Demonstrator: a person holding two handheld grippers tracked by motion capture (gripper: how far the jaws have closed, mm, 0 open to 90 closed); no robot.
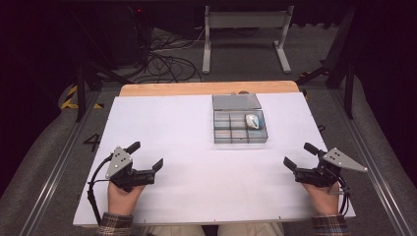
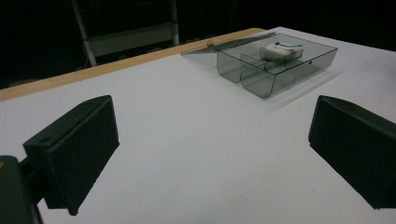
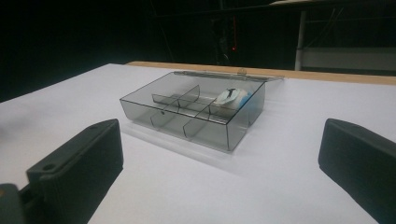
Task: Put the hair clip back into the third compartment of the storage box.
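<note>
A clear grey compartment box [image 1: 240,132] [image 2: 275,65] [image 3: 187,114] stands on the white table top, its lid [image 1: 236,102] laid open flat behind it. A white and blue object [image 1: 253,121] [image 2: 281,49] [image 3: 232,98] lies in the box's far right compartment; the other compartments look empty. My left gripper [image 1: 145,155] [image 2: 210,154] rests open near the front left of the table, well short of the box. My right gripper [image 1: 299,155] [image 3: 219,163] rests open at the front right, also apart from the box. Nothing is between either pair of jaws.
The white sheet [image 1: 172,147] covers a wooden table whose bare edge [image 1: 196,88] shows at the back. Beyond it are a grey metal stand [image 1: 246,29] and loose cables [image 1: 167,59] on the floor. Rails [image 1: 59,162] run along both sides.
</note>
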